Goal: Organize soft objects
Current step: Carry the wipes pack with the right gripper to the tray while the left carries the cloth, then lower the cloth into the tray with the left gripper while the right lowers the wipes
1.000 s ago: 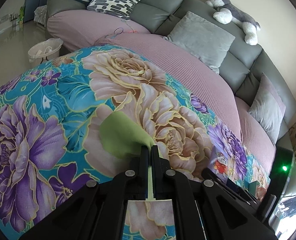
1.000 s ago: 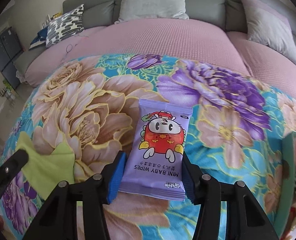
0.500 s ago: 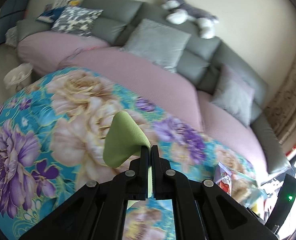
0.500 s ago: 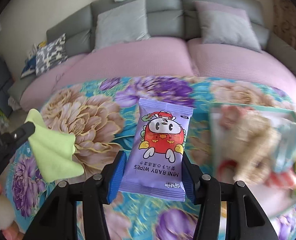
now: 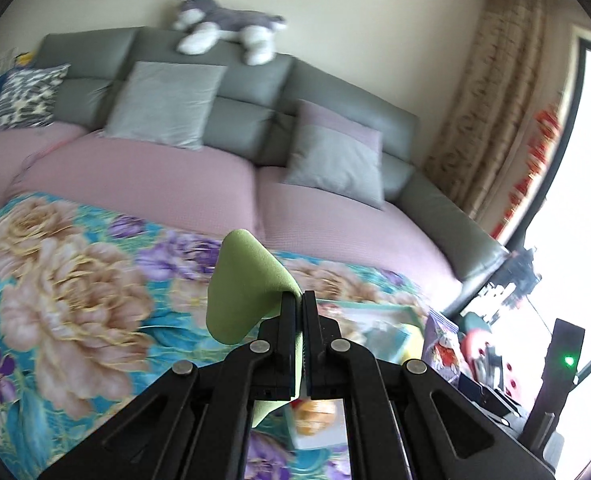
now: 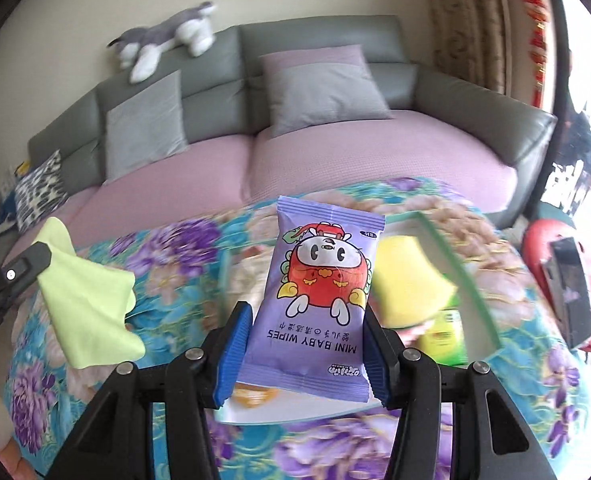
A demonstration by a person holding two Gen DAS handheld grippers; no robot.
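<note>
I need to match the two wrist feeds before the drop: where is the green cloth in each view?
Left wrist view: green cloth at centre, pinched in the left hand-held gripper.
Right wrist view: at the left edge, hanging above the floral blanket.
Shared landmark: the plush husky on the sofa back.

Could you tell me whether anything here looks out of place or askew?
Mainly the plush husky: it sprawls along the top of the grey sofa's backrest rather than on the seat. The held green cloth and wipes pack look undamaged.
</note>
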